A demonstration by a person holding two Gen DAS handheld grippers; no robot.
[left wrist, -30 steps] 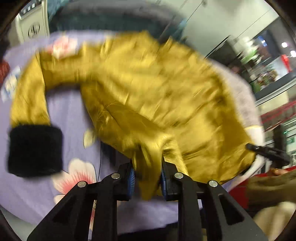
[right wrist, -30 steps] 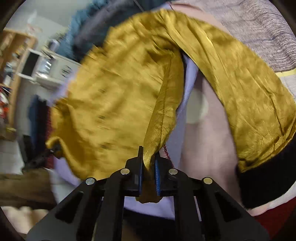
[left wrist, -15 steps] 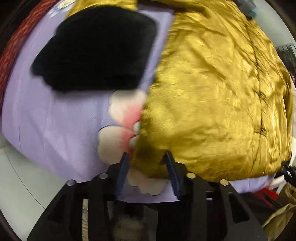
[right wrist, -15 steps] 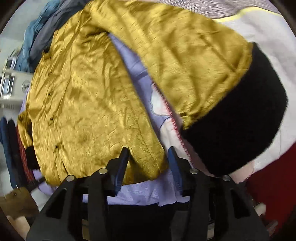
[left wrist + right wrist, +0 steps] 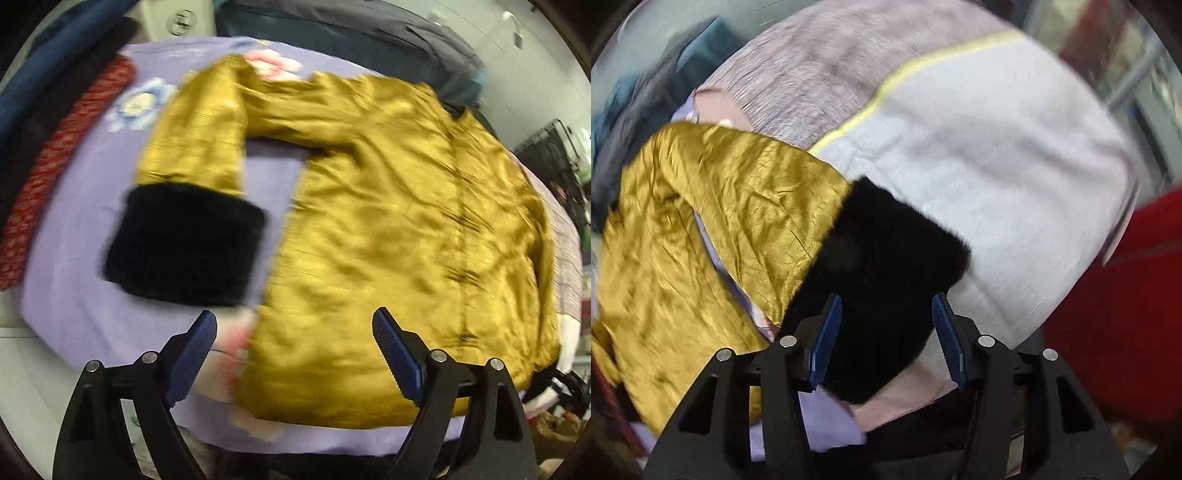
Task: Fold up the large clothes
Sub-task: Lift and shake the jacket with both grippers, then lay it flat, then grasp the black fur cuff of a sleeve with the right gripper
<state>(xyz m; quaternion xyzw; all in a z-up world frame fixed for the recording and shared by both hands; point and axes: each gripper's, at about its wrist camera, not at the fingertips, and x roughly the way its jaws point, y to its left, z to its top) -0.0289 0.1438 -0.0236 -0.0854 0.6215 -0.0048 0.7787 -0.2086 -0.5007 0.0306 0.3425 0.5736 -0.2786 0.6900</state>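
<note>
A gold satin jacket (image 5: pixel 388 229) with black furry cuffs lies spread on a lilac flowered sheet (image 5: pixel 74 295). Its one sleeve bends down to a black cuff (image 5: pixel 184 251) left of the body. My left gripper (image 5: pixel 295 354) hangs over the jacket's lower hem, jaws wide and still opening, gripping nothing. In the right wrist view the other gold sleeve (image 5: pixel 738 206) ends in a black cuff (image 5: pixel 886 277). My right gripper (image 5: pixel 886 339) hovers over that cuff, jaws opening, the cuff showing between the blue pads without being pinched.
A red patterned cloth (image 5: pixel 55 177) and dark blue garments (image 5: pixel 55 55) line the sheet's left side. Grey and dark clothes (image 5: pixel 351 44) pile at the back. A pale grey blanket with a yellow stripe (image 5: pixel 979 147) and a red cloth (image 5: pixel 1126 295) lie right of the cuff.
Both grippers let go of the gold fabric they pinched and opened. The jacket now lies flat. The right gripper shifted from the jacket's hem over to the black cuff.
</note>
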